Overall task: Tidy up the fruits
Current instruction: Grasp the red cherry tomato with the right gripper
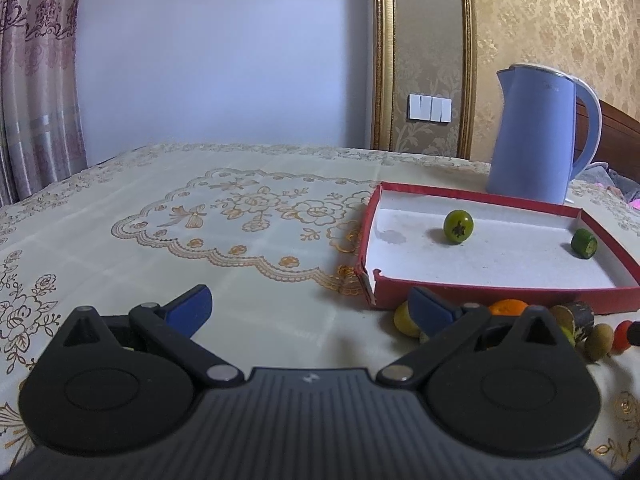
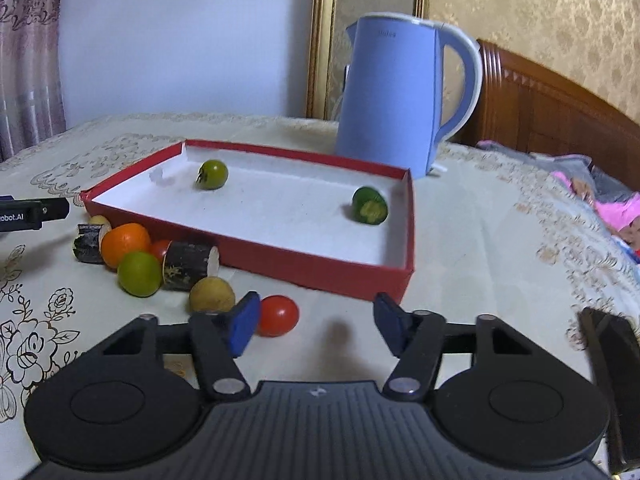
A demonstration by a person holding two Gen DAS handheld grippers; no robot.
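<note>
A home bedroom: wooden headboard, damask wallpaper, curtains, embroidered tablecloth.

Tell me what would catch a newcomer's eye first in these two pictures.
The tall pale blue electric kettle stands out first, upright on the cream embroidered tablecloth just behind the shallow red cardboard tray with a white floor. Two small green fruits lie apart inside the tray. A cluster of loose pieces, including a round orange fruit and a small red tomato, sits on the cloth in front of it.
</note>
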